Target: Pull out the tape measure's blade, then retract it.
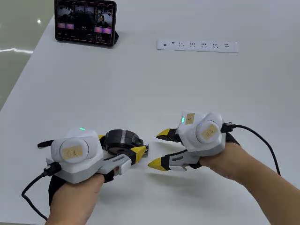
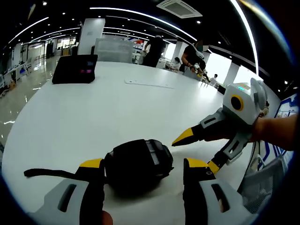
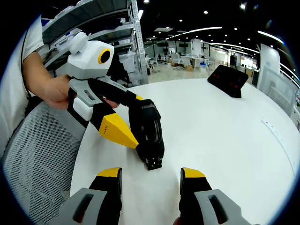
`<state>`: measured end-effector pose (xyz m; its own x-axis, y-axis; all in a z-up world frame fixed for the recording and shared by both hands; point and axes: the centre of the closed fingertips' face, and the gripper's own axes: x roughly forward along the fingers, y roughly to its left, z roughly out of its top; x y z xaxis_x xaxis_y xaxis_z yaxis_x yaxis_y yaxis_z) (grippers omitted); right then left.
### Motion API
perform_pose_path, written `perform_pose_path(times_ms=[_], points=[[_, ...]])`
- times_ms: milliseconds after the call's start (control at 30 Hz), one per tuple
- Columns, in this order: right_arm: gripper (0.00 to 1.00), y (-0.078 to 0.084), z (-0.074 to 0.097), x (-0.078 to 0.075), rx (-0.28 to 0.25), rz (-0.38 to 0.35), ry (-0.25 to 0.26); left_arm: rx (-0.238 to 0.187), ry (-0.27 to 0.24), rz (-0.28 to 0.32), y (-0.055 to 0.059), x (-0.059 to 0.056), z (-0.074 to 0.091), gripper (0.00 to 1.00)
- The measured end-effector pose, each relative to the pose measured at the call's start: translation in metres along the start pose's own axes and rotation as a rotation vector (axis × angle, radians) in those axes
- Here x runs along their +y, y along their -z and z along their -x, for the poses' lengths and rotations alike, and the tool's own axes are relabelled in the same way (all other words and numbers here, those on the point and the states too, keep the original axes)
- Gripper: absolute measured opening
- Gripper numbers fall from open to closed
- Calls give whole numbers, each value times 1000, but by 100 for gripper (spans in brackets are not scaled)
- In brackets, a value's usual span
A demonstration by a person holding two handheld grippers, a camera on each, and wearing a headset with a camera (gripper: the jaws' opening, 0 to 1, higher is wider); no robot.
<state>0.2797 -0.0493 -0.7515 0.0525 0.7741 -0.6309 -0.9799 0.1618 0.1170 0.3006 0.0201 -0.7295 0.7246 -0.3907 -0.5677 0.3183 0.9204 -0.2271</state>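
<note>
Tape measure (image 1: 123, 139) sat near the table's (image 1: 154, 84) front edge, between the left gripper's (image 1: 121, 144) jaws.
One left jaw touched the case, and a sliver of table showed at the other. Right gripper (image 1: 159, 149) stood just beside, jaws wide and empty. Bare tabletop ran ahead to the tablet (image 1: 85, 21) and power strip (image 1: 197, 45).

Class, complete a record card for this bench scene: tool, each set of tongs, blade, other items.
Tool: black tape measure on white table
Left tongs: jaws either side of the tape measure; grip unclear
Right tongs: open, facing the blade tab, not touching
Blade: not pulled out
Other items: tablet, power strip
</note>
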Motion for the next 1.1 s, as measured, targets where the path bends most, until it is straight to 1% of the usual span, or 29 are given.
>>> perform_pose_path(times_ms=[200, 300, 367, 500, 633, 767, 833, 900, 1000, 1100], points=[[53, -2, 11, 0, -9, -5, 30, -14, 31, -32, -5, -3, 8, 66], [55, -4, 16, 2, -21, -9, 41, -7, 46, -60, -7, -5, 11, 66], [57, -4, 19, 3, -29, -10, 49, -15, 56, -74, -10, -7, 14, 67], [59, -6, 27, 3, -41, -22, 63, -14, 68, -98, -14, -8, 19, 70], [62, -6, 36, 1, -50, -25, 83, -8, 102, -112, -16, -10, 23, 75], [65, -6, 47, -1, -68, -58, 98, -5, 108, -136, -17, -6, 28, 77], [67, -4, 50, -1, -68, -66, 102, -10, 113, -136, -18, -5, 30, 80], [68, 0, 54, -1, -64, -65, 112, -6, 114, -147, -18, -4, 33, 81], [69, 1, 61, 0, -67, -71, 117, -13, 130, -148, -20, -4, 38, 84], [71, 1, 67, 0, -68, -72, 125, 2, 155, -167, -18, -6, 42, 86]])
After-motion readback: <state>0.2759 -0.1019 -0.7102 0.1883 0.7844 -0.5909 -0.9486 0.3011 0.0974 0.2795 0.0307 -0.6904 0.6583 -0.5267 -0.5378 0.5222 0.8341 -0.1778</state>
